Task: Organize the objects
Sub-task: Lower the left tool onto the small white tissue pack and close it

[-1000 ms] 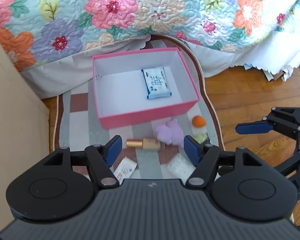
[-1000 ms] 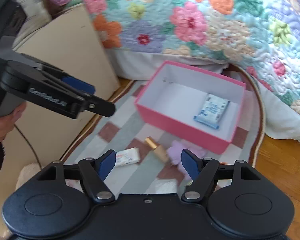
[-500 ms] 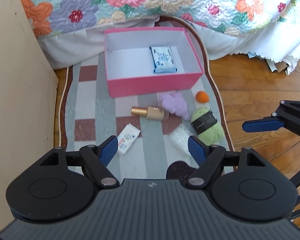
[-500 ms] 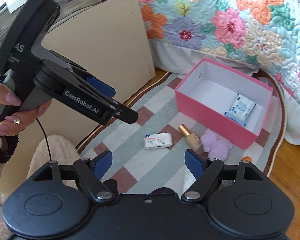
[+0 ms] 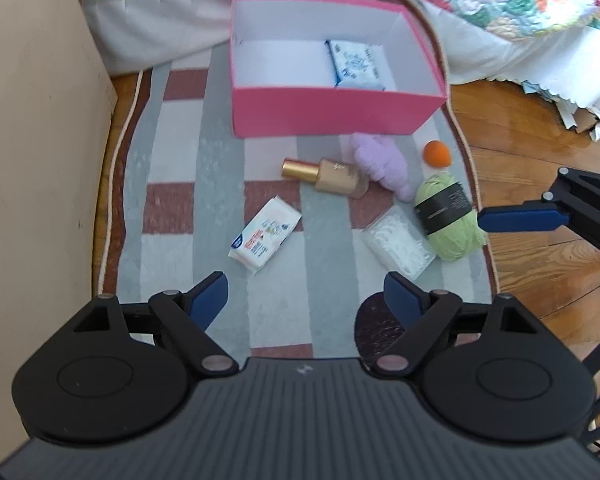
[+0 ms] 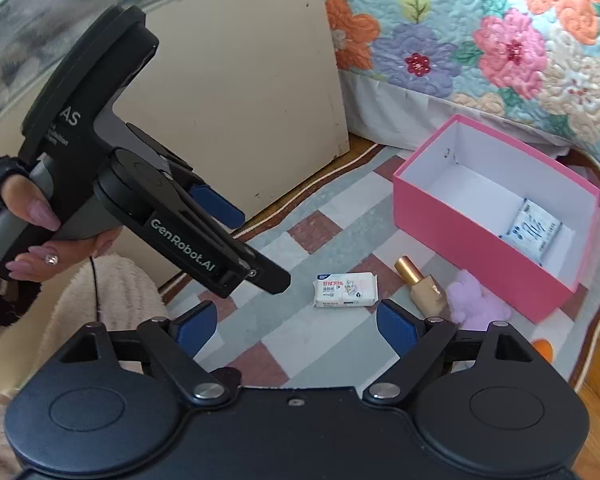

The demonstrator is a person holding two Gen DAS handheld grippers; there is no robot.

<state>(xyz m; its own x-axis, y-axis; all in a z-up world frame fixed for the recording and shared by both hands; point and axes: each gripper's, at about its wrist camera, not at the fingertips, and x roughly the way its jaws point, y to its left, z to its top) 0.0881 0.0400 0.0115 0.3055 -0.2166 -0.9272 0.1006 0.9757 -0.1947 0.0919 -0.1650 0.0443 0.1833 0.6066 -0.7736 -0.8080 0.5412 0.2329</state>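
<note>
Two grippers are hovering, jaws opening, nothing between them; left gripper [image 5: 306,300] is pointing down at the white printed tissue packet [image 5: 265,234] lying just ahead on the striped rug [image 5: 172,168], long axis diagonal, nearer than the right gripper [image 6: 296,322]

Striped rug [image 5: 172,184] on wood floor [image 5: 532,152]. On rug: pink box [image 5: 332,114] at far end; nearer, gold bottle [image 5: 328,174] touching purple plush [image 5: 384,162], orange ball [image 5: 437,153], green yarn [image 5: 448,216], clear packet [image 5: 398,242], tissue pack [image 5: 264,233].
</note>
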